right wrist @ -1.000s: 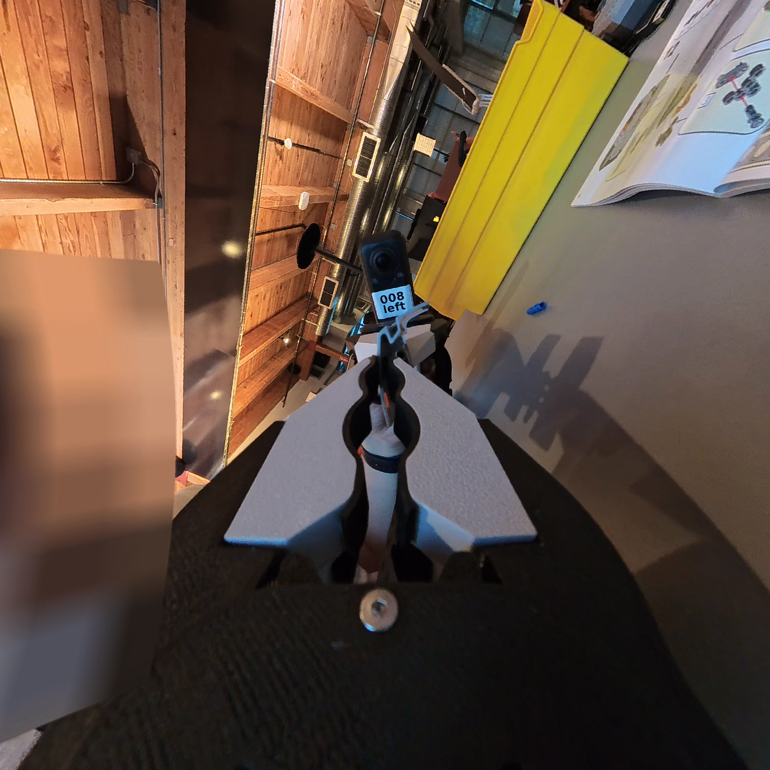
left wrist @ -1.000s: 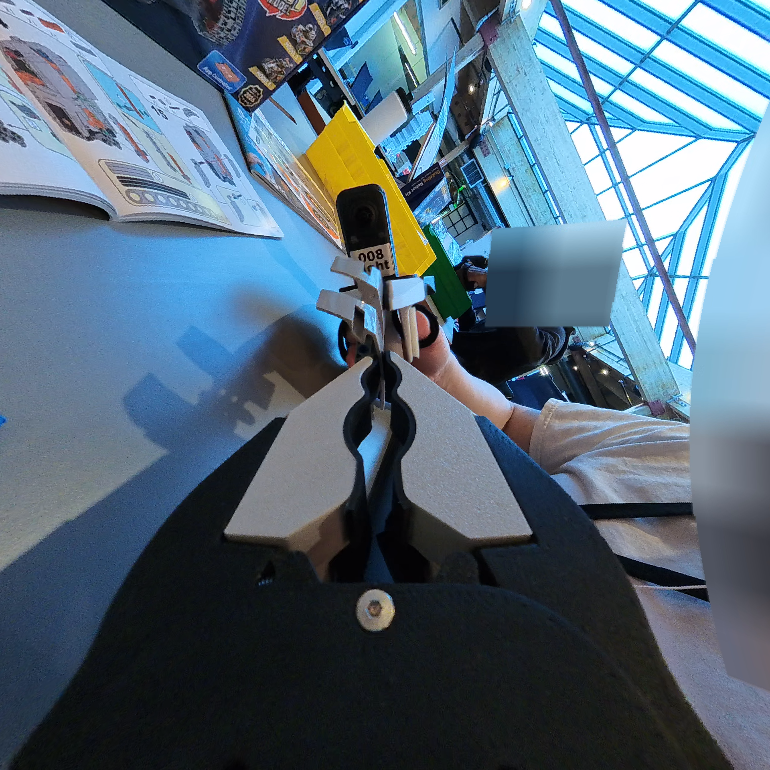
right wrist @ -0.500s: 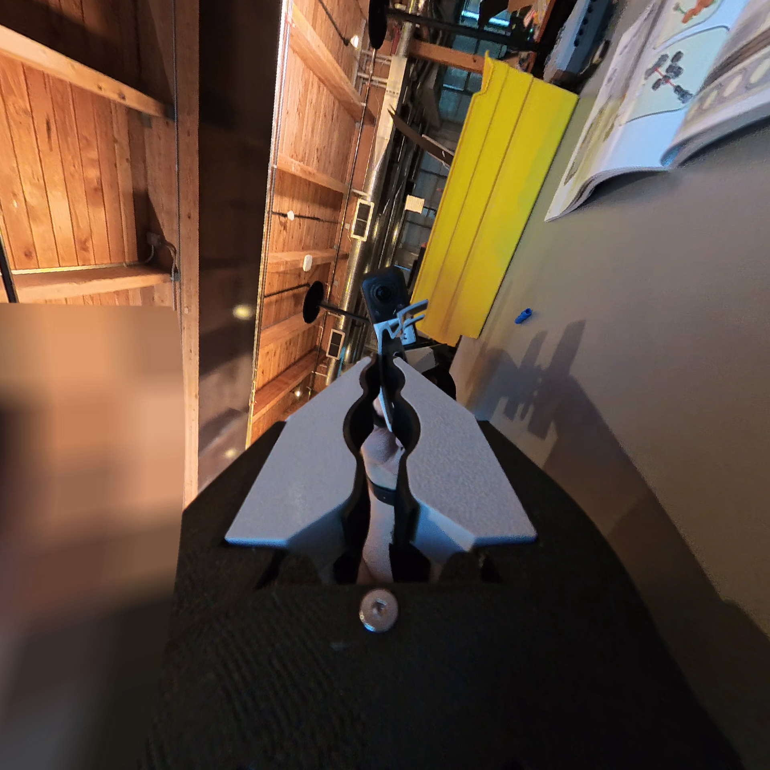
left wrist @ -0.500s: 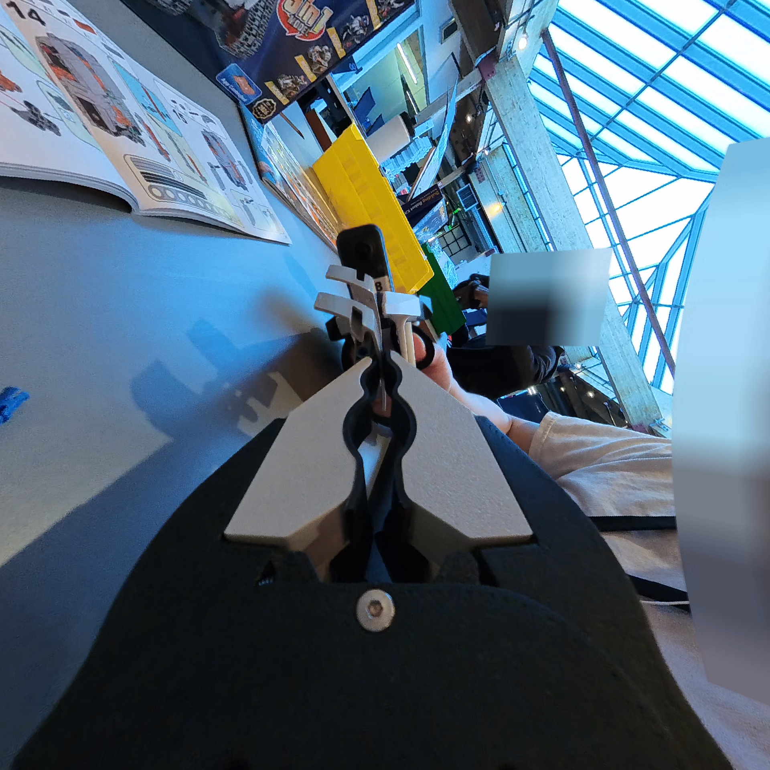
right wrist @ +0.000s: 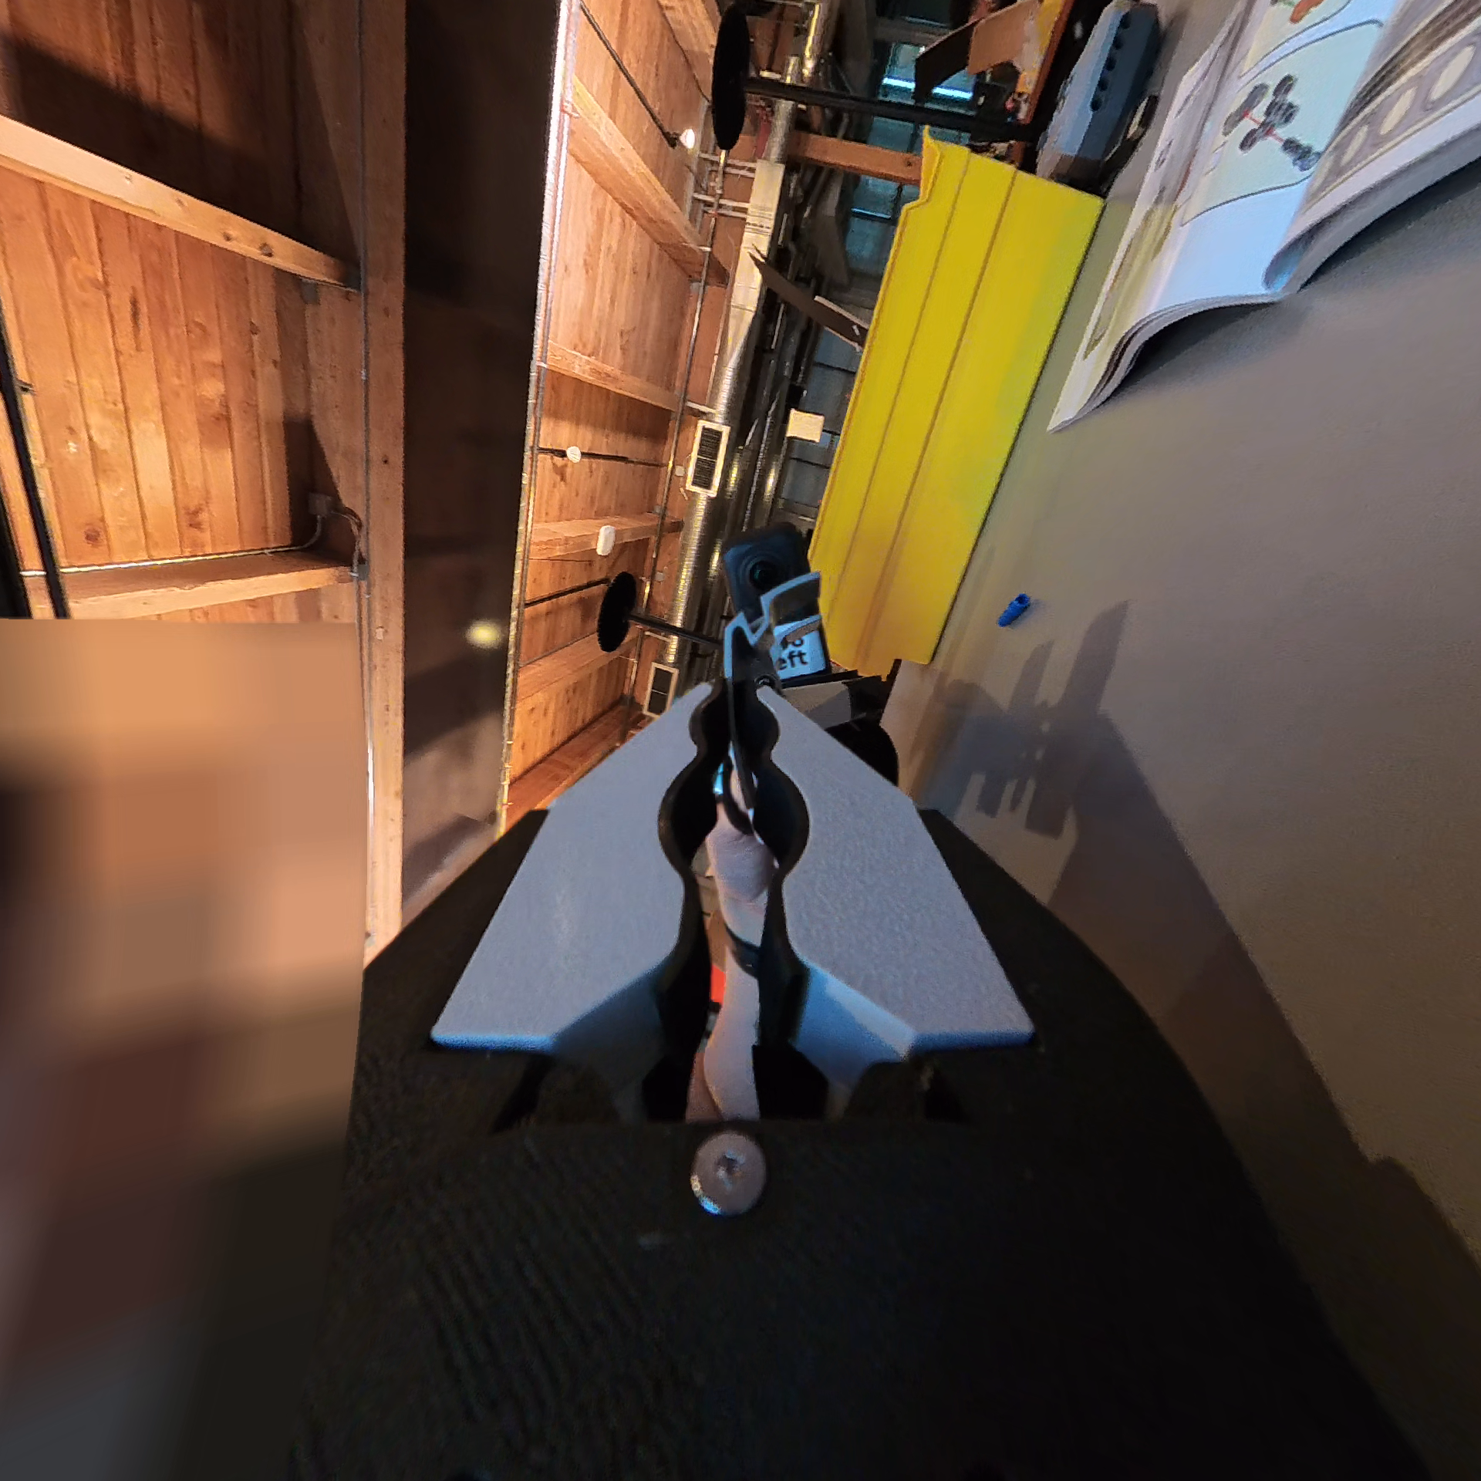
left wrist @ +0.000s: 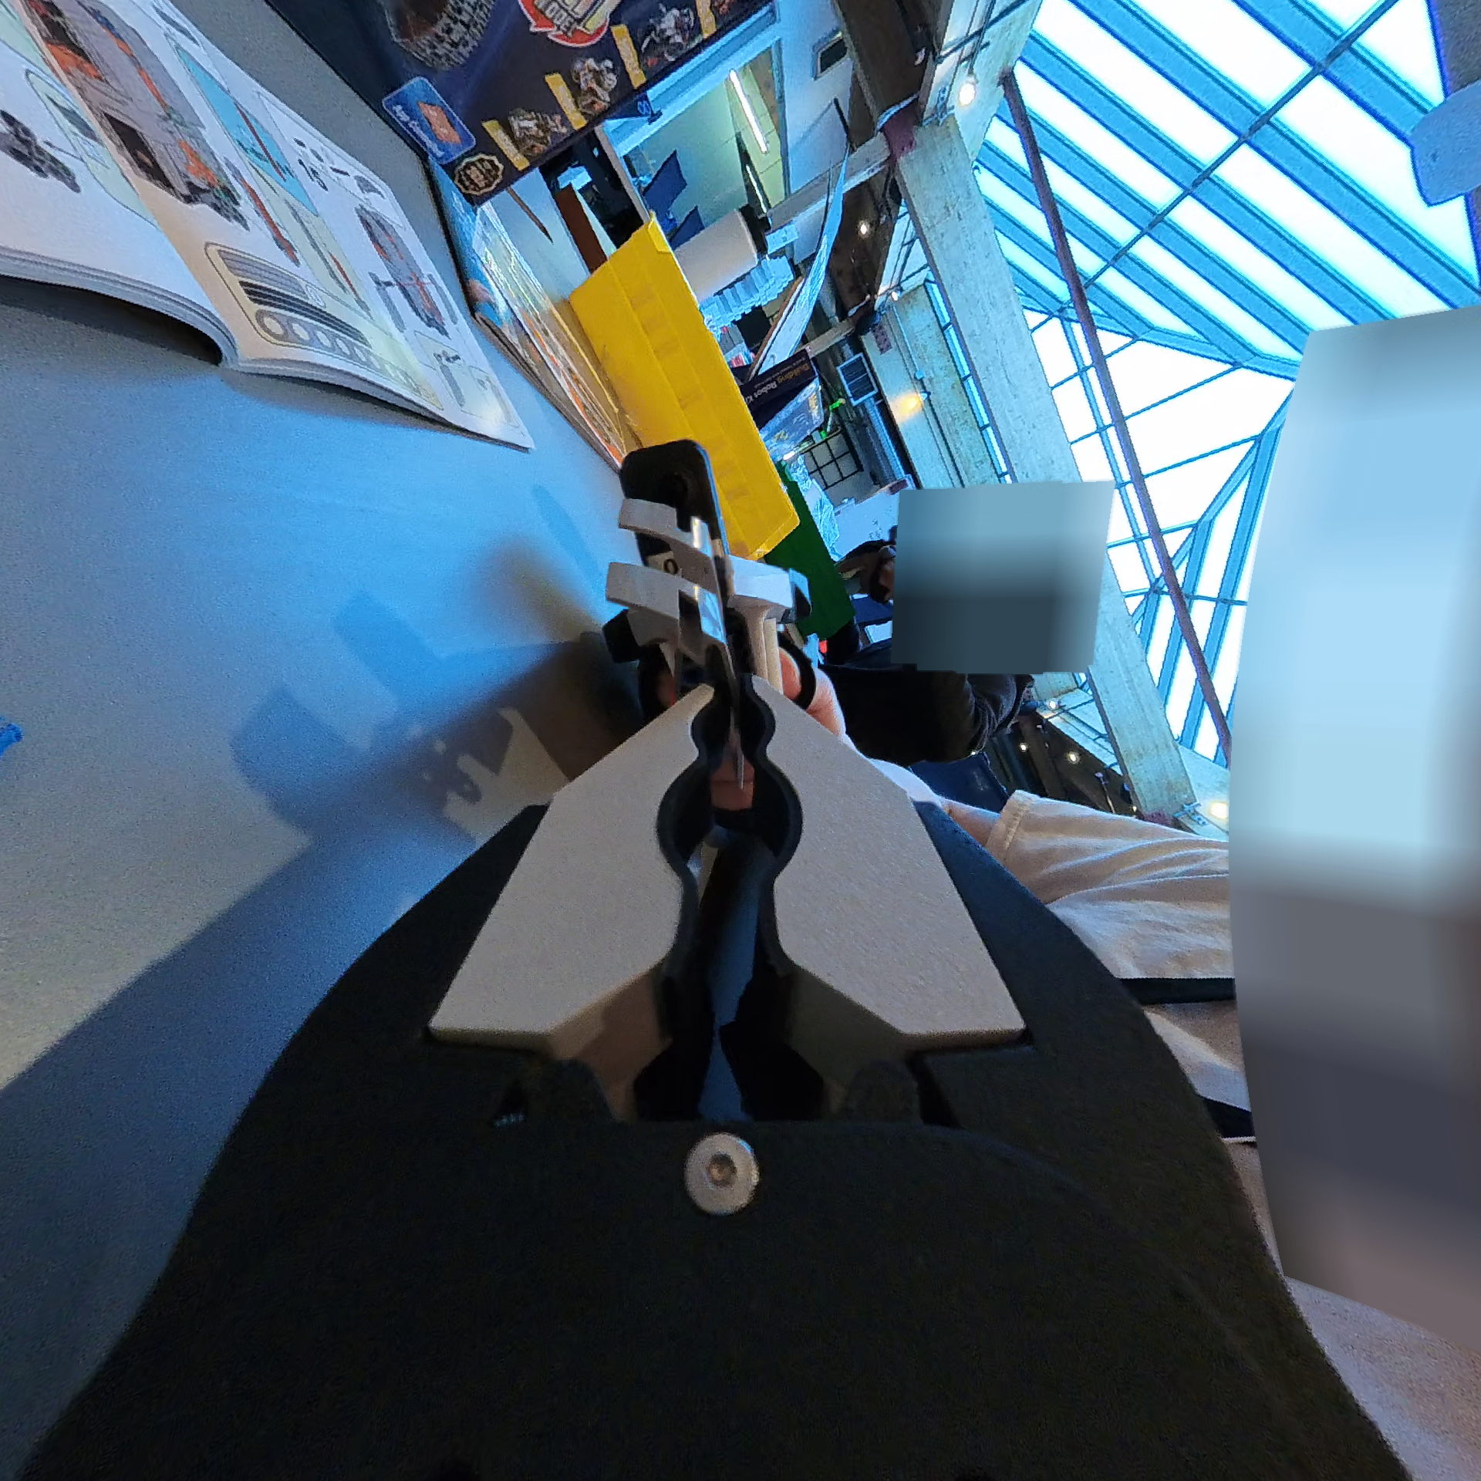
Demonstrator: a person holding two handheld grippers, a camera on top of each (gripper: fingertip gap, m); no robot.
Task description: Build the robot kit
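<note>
In the left wrist view, your left gripper [left wrist: 728, 705] has its jaws closed on a thin grey toy piece [left wrist: 696, 579], above the grey table [left wrist: 240, 609] near the open booklet [left wrist: 264, 264]. In the right wrist view, your right gripper [right wrist: 736, 697] pinches the same piece from the opposite side, near the yellow bin [right wrist: 938, 417] and a small blue part [right wrist: 1014, 610].

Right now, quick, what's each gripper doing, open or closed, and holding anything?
Left gripper: shut on a grey toy-brick assembly.
Right gripper: shut on the same grey assembly, from the opposite side.
</note>
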